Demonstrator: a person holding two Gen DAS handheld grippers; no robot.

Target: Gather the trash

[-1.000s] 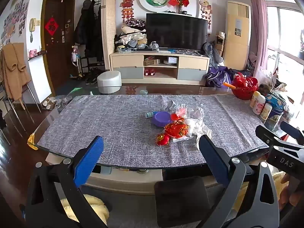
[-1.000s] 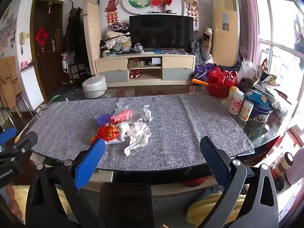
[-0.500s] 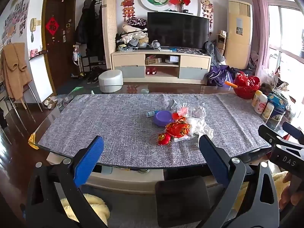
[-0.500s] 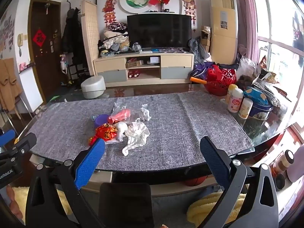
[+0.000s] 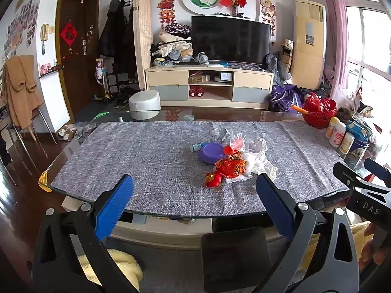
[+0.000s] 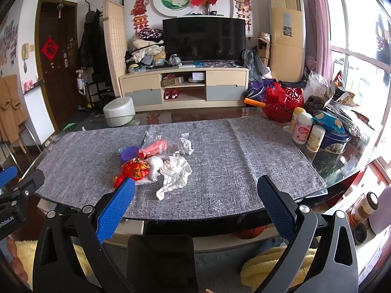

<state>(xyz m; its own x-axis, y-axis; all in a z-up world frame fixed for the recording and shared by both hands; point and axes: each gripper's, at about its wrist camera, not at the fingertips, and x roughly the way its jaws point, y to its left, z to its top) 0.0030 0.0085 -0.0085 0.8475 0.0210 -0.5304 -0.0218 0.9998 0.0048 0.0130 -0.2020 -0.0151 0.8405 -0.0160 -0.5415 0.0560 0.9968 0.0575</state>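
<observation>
Both grippers hang short of the near edge of the table (image 5: pixel 73 168), the left gripper (image 5: pixel 194 207) and the right gripper (image 6: pixel 195 207) each with its blue pads spread wide apart and nothing between them. The trash (image 6: pixel 156 161) lies in one heap on the grey mat (image 5: pixel 146 158), near the middle of the table: a purple lid (image 5: pixel 211 151) toward the far side, a red and gold wrapper (image 5: pixel 229 167) just nearer than it, clear plastic (image 5: pixel 254 144) beside the lid, and a crumpled white tissue (image 6: pixel 176 173) on the near right of the heap, the pieces touching or overlapping. I judge the work barely begun, with the reach to the heap as the step in hand. To do it well, each claw should come in low over the near edge and take one loose outer piece, the tissue for the right, the small red ball (image 5: pixel 213 179) at the near corner of the heap for the left, closing gently so the light film does not slip out or drag its neighbours. No bin shows in either view, so where the pieces should go I cannot say. At the right end of the table a red basket (image 6: pixel 283 107) stands with an orange stick poking out; its other contents are hidden. Nearer than it stand white bottles (image 6: pixel 303 128) and a shut blue tin (image 6: pixel 334 141).
</observation>
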